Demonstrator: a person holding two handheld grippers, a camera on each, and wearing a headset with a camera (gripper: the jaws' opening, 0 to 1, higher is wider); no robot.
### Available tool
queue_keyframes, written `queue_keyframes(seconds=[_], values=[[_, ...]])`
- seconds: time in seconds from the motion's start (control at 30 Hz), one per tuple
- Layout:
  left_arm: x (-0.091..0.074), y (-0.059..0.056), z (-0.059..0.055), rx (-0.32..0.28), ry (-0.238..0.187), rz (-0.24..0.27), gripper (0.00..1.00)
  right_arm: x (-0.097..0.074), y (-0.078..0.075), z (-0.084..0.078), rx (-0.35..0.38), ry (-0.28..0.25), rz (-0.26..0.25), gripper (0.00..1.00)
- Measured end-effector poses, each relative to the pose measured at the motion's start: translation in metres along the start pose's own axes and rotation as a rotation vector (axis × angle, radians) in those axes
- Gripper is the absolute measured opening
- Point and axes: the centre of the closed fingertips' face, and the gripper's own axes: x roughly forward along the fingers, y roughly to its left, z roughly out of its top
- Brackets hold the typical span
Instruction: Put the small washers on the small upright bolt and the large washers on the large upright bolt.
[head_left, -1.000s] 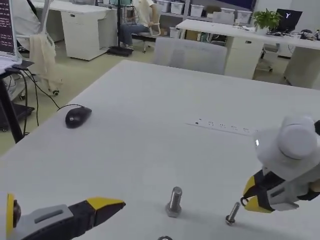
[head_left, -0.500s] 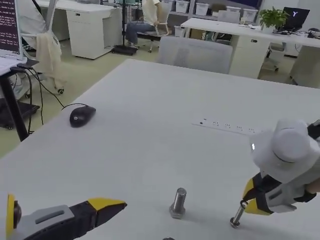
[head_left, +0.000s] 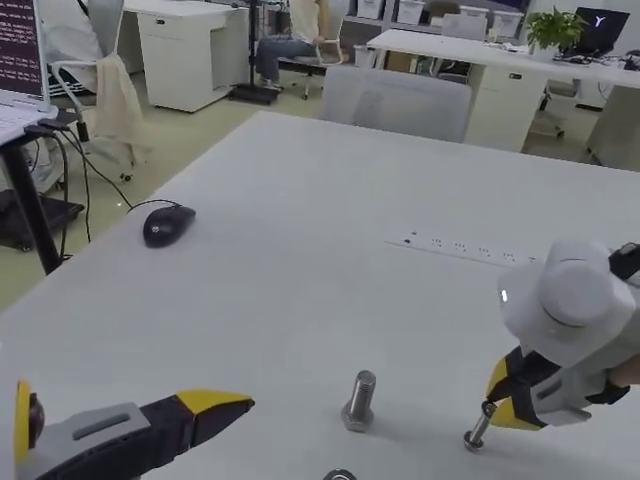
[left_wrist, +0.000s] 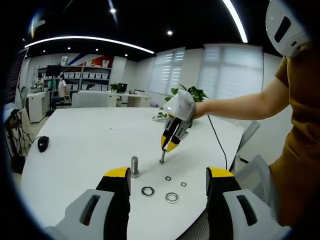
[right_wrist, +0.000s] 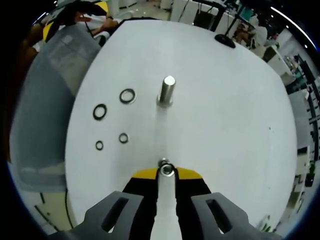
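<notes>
On tilted small bolt (head_left: 476, 430), right hand-held gripper (head_left: 497, 402) pinching half-hidden washer (right_wrist: 166, 170), left hand-held gripper (left_wrist: 169, 173) apart, cropped.

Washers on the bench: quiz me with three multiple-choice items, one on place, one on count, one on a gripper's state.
1. Where are the washers?
A. On the floor.
B. In a tray.
C. Loose on the table.

2. How many washers are there?
A. Two.
B. Four.
C. Six.

3. The left hand-held gripper is:
A. Open.
B. Shut on a washer.
C. Shut on a cloth.

Answers:
1 C, they lie flat beside the large bolt.
2 B, two large and two small.
3 A, its jaws stand wide apart and empty.
</notes>
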Motion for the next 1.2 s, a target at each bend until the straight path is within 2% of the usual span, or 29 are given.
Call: queue_keyframes(seconds=[0.5,0.87,1.07,1.2], values=[[-0.002,0.001,-0.007,-0.021,0.011,0.01,0.6,0.019,0.002,-0.008,-0.001,0.014,0.033,0.13],[-0.001,0.003,-0.007,-0.033,0.002,0.014,0.6,0.037,0.005,-0.019,0.003,0.022,0.056,0.13],[-0.002,0.003,-0.008,-0.034,0.008,0.017,0.6,0.04,0.006,-0.023,-0.001,0.024,0.059,0.15],[-0.002,0.002,-0.007,-0.031,0.007,0.017,0.6,0.035,0.004,-0.025,0.008,0.017,0.045,0.16]])
